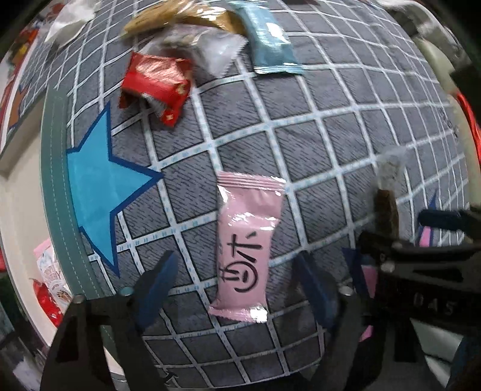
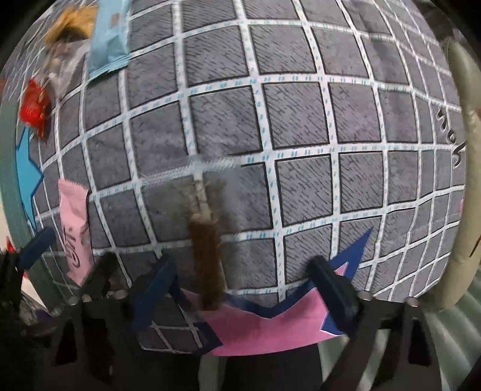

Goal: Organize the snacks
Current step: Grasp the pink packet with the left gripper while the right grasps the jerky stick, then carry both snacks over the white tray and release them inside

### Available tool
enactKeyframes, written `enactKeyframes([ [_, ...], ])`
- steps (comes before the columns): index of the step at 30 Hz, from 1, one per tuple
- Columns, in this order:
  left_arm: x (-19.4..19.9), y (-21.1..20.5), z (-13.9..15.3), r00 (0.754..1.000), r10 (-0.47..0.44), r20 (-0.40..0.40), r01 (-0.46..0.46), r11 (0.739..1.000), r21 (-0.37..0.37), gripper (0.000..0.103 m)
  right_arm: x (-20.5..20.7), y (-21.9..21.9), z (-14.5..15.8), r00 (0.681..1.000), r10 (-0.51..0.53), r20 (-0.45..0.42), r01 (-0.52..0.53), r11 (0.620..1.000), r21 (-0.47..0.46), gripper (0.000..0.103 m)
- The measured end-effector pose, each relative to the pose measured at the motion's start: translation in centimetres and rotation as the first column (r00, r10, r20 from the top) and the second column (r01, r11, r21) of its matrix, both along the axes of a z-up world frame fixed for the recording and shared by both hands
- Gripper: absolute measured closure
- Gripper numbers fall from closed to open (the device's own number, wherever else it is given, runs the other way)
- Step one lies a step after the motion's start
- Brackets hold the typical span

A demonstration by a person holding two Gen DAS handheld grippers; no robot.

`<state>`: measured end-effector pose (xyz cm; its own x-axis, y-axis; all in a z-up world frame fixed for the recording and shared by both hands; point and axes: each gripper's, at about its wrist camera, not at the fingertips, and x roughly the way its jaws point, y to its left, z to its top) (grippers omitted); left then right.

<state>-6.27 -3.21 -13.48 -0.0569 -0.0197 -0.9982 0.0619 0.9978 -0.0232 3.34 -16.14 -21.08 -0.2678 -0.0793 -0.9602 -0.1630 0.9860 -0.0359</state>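
Left claw: released, jaws spread wide, one dark blue finger on each side of the pink packet, not touching it.
Right claw: released, jaws apart; the brown bar lies between them, nearer the left-hand finger; whether that finger touches it I cannot tell. From the left wrist view, this claw shows at the right edge beside the same bar.
Mat: grey cloth with a white grid, a teal border on the left, covering most of both views and carrying all the loose snacks.
Blue star: printed on the mat at its left side.
Pink star: printed at the mat's near edge, under the right claw.
Pink packet: flat on the mat, lengthwise, black lettering on its face, well apart from the far pile.
Light blue packet: at the far side, right end of the pile.
Red packet: front of the pile, tilted, beside the clear wrapper.
Golden packet: behind them, blurred.
Brown bar: in a clear wrapper, upright along the view, its see-through end pointing away.
Bagged snacks: off the mat at the lower left, on a pale surface.
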Motion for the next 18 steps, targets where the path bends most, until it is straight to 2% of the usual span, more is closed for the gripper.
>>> enactKeyframes([
  [1,-0.1,-0.4,0.2,1.000,-0.008,0.010,0.008,1.000,0.000,0.035,0.1,0.1,0.2,1.000,0.007,0.009,-0.007,1.000,0.000,0.031],
  [3,0.0,-1.0,0.5,1.000,-0.014,0.026,0.014,1.000,-0.001,0.057,0.4,0.1,0.8,0.999,0.028,0.036,-0.028,1.000,-0.004,0.060],
  [4,0.1,-1.1,0.6,0.999,-0.016,0.033,0.016,1.000,-0.003,0.064,0.5,0.1,1.0,0.999,0.033,0.043,-0.033,0.999,0.015,0.060],
  [5,0.2,-1.1,0.6,0.999,-0.018,0.033,0.018,1.000,-0.016,0.077,0.6,0.0,1.1,0.999,0.027,0.039,-0.029,0.999,0.042,0.062],
  [7,0.5,-1.1,0.5,1.000,0.003,0.018,-0.002,0.998,-0.064,0.078,0.7,-0.3,1.3,0.999,0.017,0.037,-0.019,0.997,0.068,0.063],
  [10,0.4,-0.8,0.9,0.999,0.036,0.025,-0.034,0.996,-0.079,0.078,0.9,-0.6,2.2,0.999,-0.010,0.051,0.003,0.990,0.140,0.063],
  [18,0.4,-0.3,4.8,0.988,0.101,0.114,-0.086,0.988,-0.131,0.078,2.1,1.3,4.8,0.997,0.006,0.071,-0.021,0.976,0.215,0.063],
])
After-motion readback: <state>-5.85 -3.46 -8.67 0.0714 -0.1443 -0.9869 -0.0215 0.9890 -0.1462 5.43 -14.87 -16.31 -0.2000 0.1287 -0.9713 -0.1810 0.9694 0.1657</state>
